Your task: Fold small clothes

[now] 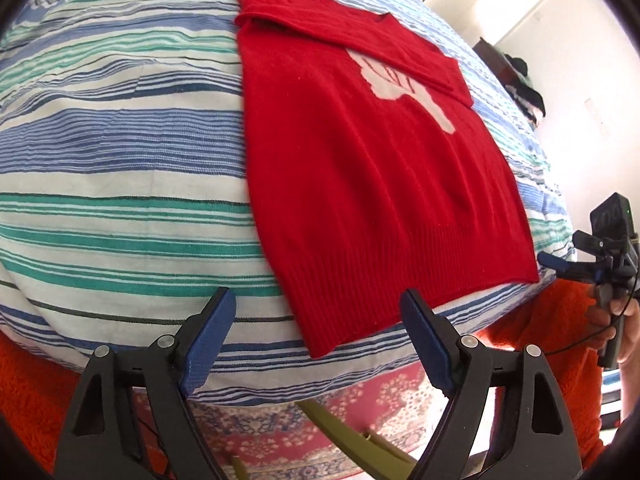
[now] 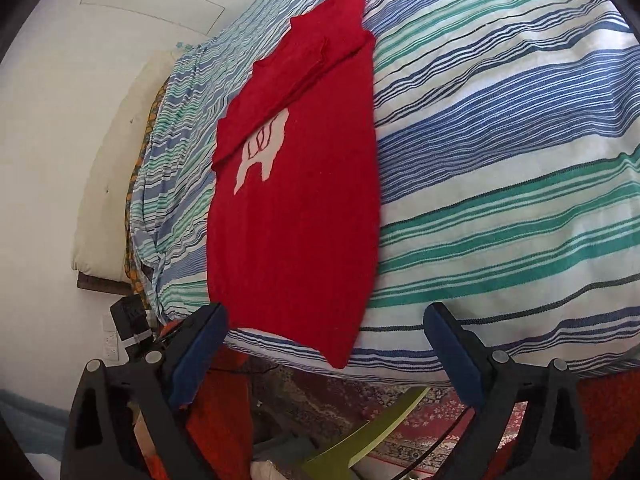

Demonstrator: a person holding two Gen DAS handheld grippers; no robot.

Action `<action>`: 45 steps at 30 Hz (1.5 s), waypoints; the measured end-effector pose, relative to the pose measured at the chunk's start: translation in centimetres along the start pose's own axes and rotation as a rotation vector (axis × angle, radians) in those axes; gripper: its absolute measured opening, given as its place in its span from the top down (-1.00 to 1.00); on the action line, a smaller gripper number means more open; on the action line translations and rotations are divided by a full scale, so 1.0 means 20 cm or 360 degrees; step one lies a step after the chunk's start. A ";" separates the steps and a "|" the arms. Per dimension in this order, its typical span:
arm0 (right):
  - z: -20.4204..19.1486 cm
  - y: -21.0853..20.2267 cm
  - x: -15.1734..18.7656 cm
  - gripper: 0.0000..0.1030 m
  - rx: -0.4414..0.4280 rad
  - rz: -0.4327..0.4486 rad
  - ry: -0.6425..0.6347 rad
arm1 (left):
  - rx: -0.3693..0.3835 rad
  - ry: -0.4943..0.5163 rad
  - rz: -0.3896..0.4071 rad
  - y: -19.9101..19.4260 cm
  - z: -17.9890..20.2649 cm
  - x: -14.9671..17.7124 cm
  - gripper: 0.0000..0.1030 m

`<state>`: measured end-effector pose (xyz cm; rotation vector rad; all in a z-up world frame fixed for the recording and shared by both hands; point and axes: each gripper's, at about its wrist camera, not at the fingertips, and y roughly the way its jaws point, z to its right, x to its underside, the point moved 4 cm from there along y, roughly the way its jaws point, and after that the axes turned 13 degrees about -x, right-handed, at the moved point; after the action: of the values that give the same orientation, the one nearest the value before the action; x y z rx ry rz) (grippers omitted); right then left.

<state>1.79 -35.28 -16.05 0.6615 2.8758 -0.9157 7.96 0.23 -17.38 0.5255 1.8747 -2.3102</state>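
Observation:
A small red knit sweater (image 1: 360, 168) with a white figure on its chest lies flat on the striped bedspread (image 1: 120, 140), both sleeves folded in across the top. Its ribbed hem reaches the near edge of the bed. My left gripper (image 1: 318, 332) is open and empty, just short of the hem's near corner. My right gripper (image 2: 326, 344) is open and empty, hovering at the hem of the sweater (image 2: 292, 220) on the bedspread (image 2: 500, 160). The right gripper also shows in the left wrist view (image 1: 560, 264), beside the hem's right corner.
A patterned red rug (image 1: 320, 420) covers the floor below the bed edge. An olive-green piece (image 2: 368, 436) sticks up from the floor. Orange fabric (image 1: 552, 340) is at the right. A pillow (image 2: 116, 168) lies against the wall beyond the bed.

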 end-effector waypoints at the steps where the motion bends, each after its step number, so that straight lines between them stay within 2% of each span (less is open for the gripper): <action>1: 0.00 0.02 0.01 -0.83 -0.0017 -0.0019 -0.0001 | 0.0009 -0.0004 -0.0017 0.02 0.01 0.00 -0.61; 3: 0.00 0.08 0.03 -0.72 -0.0060 -0.0058 0.0003 | 0.0045 -0.0001 -0.0034 0.04 0.03 0.00 -0.58; 4: 0.00 0.11 0.03 -0.69 -0.0056 -0.0076 0.0006 | 0.0062 0.0008 -0.0044 0.05 0.04 0.00 -0.45; 6: 0.00 0.20 0.05 -0.42 -0.0043 -0.0151 -0.0004 | 0.0072 0.0042 -0.0077 0.08 0.06 0.01 0.02; 7: -0.01 0.23 0.06 -0.32 -0.0023 -0.0193 -0.0027 | 0.0066 0.0046 -0.0096 0.09 0.06 0.01 0.52; 8: -0.02 0.26 0.08 -0.10 0.0016 -0.0224 -0.0070 | 0.0075 0.0030 -0.0117 0.09 0.05 0.02 0.88; 9: -0.04 0.28 0.09 0.34 0.0052 -0.0243 -0.0122 | 0.0101 -0.0008 -0.0127 0.08 0.04 0.02 0.88; 11: -0.06 0.28 0.09 0.88 0.0107 -0.0236 -0.0196 | 0.0138 -0.0072 -0.0114 0.04 0.00 0.03 0.92; 15: -0.13 0.22 0.08 0.89 0.0112 -0.0142 -0.0293 | 0.0222 -0.0131 -0.0035 -0.08 -0.01 0.01 0.93; 18: -0.22 0.17 0.03 0.89 0.0105 -0.0062 -0.0370 | 0.0292 -0.0184 0.0007 -0.13 0.00 -0.07 0.94; 23: -0.37 0.13 -0.18 0.90 0.0131 0.0115 -0.0503 | 0.0315 -0.0244 0.0122 -0.18 0.00 -0.42 0.94; 28: -0.45 0.16 -0.55 0.90 0.0177 0.0262 -0.0541 | 0.0227 -0.0263 0.0211 -0.13 -0.01 -0.86 0.94; 34: -0.54 0.29 -1.05 0.90 0.0220 0.0353 -0.0600 | 0.0041 -0.0219 0.0225 0.04 0.02 -1.34 0.93; 39: -0.50 0.46 -1.43 0.90 0.0347 0.0349 -0.0621 | -0.0077 -0.0240 0.0217 0.24 0.04 -1.65 0.93; 42: -0.43 0.54 -1.60 0.90 0.0402 0.0352 -0.0628 | -0.0138 -0.0272 0.0216 0.34 0.01 -1.78 0.88; 43: -0.41 0.57 -1.65 0.90 0.0417 0.0358 -0.0633 | -0.0172 -0.0290 0.0199 0.38 0.00 -1.82 0.76; 44: -0.38 0.59 -1.69 0.87 0.0430 0.0359 -0.0629 | -0.0210 -0.0317 0.0176 0.42 -0.03 -1.85 0.50; 45: -0.35 0.61 -1.72 0.79 0.0444 0.0363 -0.0609 | -0.0241 -0.0348 0.0158 0.44 -0.05 -1.87 0.41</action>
<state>38.70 -35.52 -10.80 0.7226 2.3099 -1.2604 45.85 -5.33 -13.02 0.3249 1.8547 -2.0507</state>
